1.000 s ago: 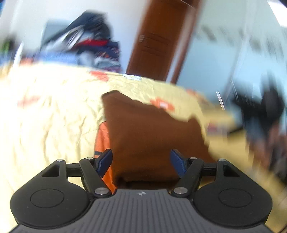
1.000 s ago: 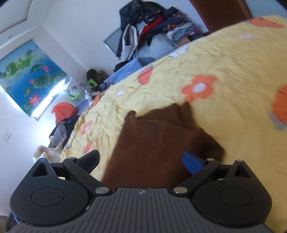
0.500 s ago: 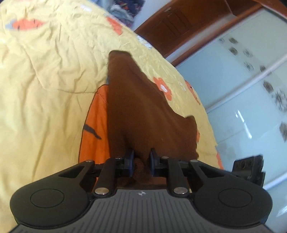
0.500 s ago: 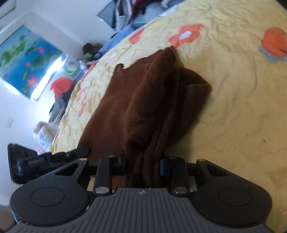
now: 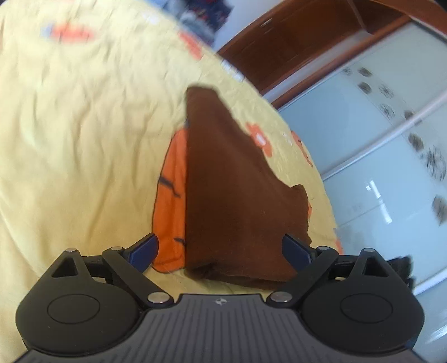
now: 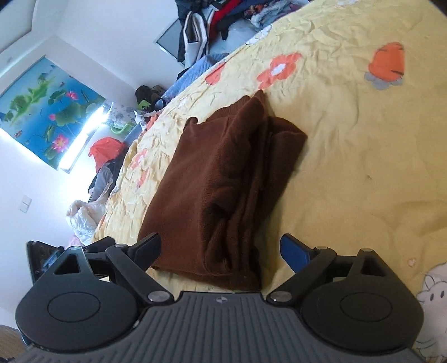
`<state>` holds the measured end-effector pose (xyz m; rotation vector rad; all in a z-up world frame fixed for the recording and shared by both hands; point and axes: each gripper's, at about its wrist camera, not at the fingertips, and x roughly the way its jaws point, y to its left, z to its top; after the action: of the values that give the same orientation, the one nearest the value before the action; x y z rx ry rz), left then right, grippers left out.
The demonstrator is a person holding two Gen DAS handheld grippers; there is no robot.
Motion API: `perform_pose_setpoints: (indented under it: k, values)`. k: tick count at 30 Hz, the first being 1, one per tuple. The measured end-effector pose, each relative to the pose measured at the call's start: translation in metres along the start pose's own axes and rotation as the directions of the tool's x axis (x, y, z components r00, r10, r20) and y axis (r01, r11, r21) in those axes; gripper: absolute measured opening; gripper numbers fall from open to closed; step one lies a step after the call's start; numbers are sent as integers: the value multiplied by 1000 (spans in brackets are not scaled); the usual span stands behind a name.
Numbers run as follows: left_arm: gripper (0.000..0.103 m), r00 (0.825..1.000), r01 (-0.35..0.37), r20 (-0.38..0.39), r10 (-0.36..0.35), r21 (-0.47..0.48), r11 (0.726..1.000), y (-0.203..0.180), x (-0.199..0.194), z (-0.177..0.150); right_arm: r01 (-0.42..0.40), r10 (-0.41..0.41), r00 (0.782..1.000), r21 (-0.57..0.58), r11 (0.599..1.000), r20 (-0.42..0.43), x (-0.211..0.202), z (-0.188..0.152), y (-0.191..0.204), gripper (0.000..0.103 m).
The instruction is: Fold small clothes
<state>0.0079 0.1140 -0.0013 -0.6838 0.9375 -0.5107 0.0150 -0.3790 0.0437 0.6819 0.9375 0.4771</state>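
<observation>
Left claw (image 5: 220, 250): fingers spread wide, nothing between them. It hangs just above the near edge of the brown garment (image 5: 237, 195), not touching it.

Right claw (image 6: 220, 248): also wide open and empty, poised over the near end of the same brown garment (image 6: 223, 178).

Garment: folded into a thick, layered bundle, lying flat on the bed. In the right wrist view the stacked folds show along its right side, bunched and uneven. In the left wrist view it tapers toward the far end.

Bed: yellow sheet (image 6: 349, 167), wrinkled, printed with orange flowers. An orange patch (image 5: 170, 201) of the print shows just left of the garment.

Farther out: pile of clothes (image 6: 218, 19) at the far edge of the bed; lotus picture (image 6: 47, 109) on the left wall; wooden door (image 5: 301, 42) and glass wardrobe panels (image 5: 391, 156) to the right.
</observation>
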Motion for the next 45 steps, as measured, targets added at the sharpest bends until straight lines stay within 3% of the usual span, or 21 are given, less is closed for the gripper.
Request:
perform_pose_setpoints:
  k: [3,4,5,6,10,13,14,15,16,17,18,19,21,25,28,31,35,39,45]
  values:
    - [93,999,26,-28,-26,12,1000,-5,20,2,-42,42,999,17,999,-22,16,4,1,87]
    - [75,999,20,-43,-19,21,1000,-9,25,2,-42,43,998,18,999,-41,23,4,3,71]
    - [25,997,-6,-71,7,22,1000,-11,31,4,-25,25,997,2,1000,-70,30,5,5,56]
    - [21,996,-28,-85,29,21,999,-11,33,5,-1,-1,996,-23,1000,-93,35,5,8,32]
    - [20,996,-75,-48,81,121,990,-18,16,-2,13,-20,997,-103,995,-72,20,2,15,31]
    - [23,991,-128,-21,135,204,971,-17,21,-11,21,-29,997,-118,993,-66,23,-5,7,28]
    - [26,989,-141,-1,145,229,963,-20,17,-15,19,-26,998,-109,994,-59,22,-7,7,30]
    - [28,985,-169,29,168,251,953,-26,12,-20,27,-33,998,-103,994,-52,19,-8,11,39]
    - [41,980,-199,62,189,278,940,-34,6,-26,45,-49,998,-105,993,-38,14,-11,16,53]
    - [65,973,-227,106,204,309,923,-43,-1,-33,77,-79,997,-131,988,-6,7,-17,24,73]
    - [78,963,-258,163,215,332,907,-49,-8,-42,128,-121,991,-176,976,50,-2,-26,34,82]
    - [94,949,-289,227,219,346,893,-55,-15,-52,189,-166,979,-219,957,116,-10,-36,44,99]
    - [96,923,-340,313,226,385,858,-62,-18,-70,314,-258,941,-284,906,217,-16,-59,58,103]
    - [96,890,-448,296,347,427,785,-65,7,-87,517,-464,855,-302,801,234,8,-85,66,103]
    - [98,842,-536,336,422,429,727,-59,17,-98,624,-549,782,-371,688,297,26,-105,73,103]
    - [103,835,-548,329,440,438,713,-59,21,-97,640,-530,765,-340,689,366,29,-118,73,103]
    - [103,815,-580,337,472,459,673,-64,25,-102,669,-559,736,-286,686,382,37,-115,75,103]
    - [103,813,-582,341,472,451,677,-63,24,-104,680,-568,723,-263,684,392,40,-112,74,103]
    - [103,807,-590,346,478,445,673,-64,24,-106,680,-567,723,-260,685,395,40,-115,76,103]
